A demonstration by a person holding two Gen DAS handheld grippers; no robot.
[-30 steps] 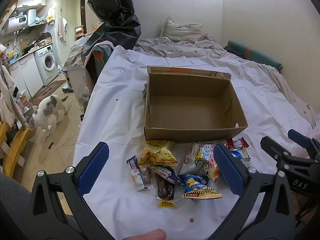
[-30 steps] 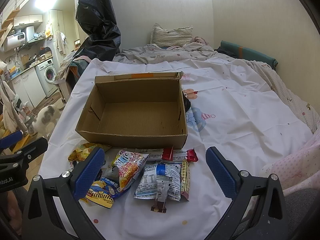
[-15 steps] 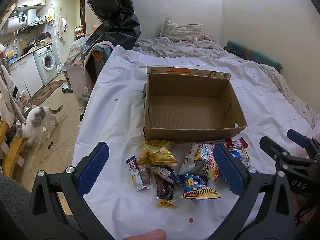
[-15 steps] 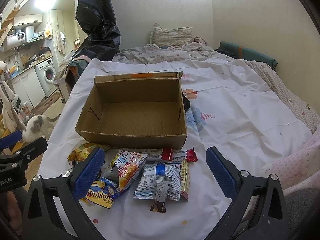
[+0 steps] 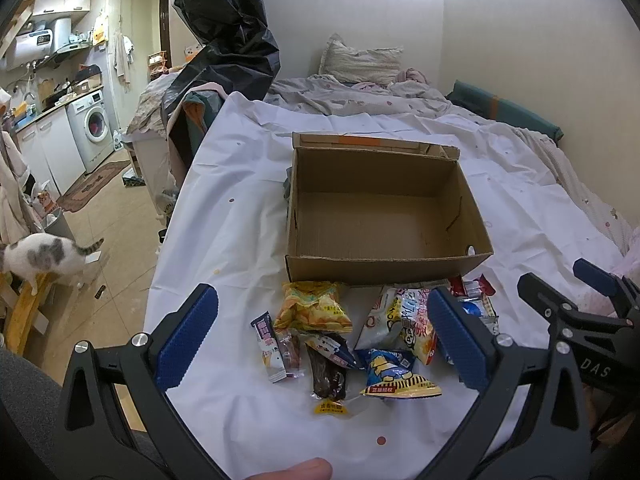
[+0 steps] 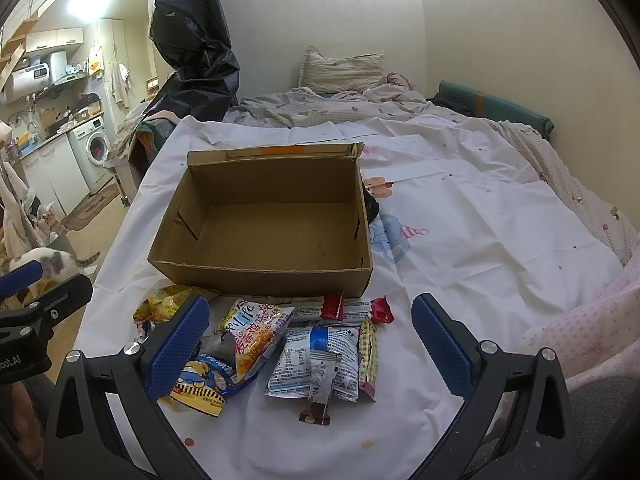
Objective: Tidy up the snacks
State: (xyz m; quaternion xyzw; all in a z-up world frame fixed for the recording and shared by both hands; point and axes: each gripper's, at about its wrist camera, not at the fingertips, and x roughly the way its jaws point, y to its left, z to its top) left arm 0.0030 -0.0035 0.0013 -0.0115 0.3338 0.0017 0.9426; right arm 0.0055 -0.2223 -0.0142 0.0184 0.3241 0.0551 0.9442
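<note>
White sheeting (image 5: 224,240) printed with small dots covers the bed that serves as the work surface; a kitchen area with a washing machine (image 5: 94,128) lies beyond its left edge, and a cat (image 5: 38,258) stands on the floor there. An open cardboard box (image 5: 384,258), with nothing visible inside it, sits upright near the middle of the sheeting. Loose snack packets lie in a cluster just in front of the box's near wall, none inside it: a yellow chip bag (image 5: 314,308) touching the wall, a white-and-pink bar (image 5: 268,340), a dark brown packet (image 5: 328,376), a blue-and-yellow bag (image 5: 394,374), and a white-and-orange bag (image 6: 256,336). A white-and-blue pouch (image 6: 316,360) and a red-ended wrapper (image 6: 336,307) lie toward the right of the cluster. The left gripper (image 5: 320,340) hovers above the packets with its blue-padded jaws spread wide, holding nothing. The right gripper (image 6: 308,344) hangs likewise over the cluster, jaws wide apart and empty. A fingertip (image 5: 296,470) shows at the lower edge of the left wrist view.
</note>
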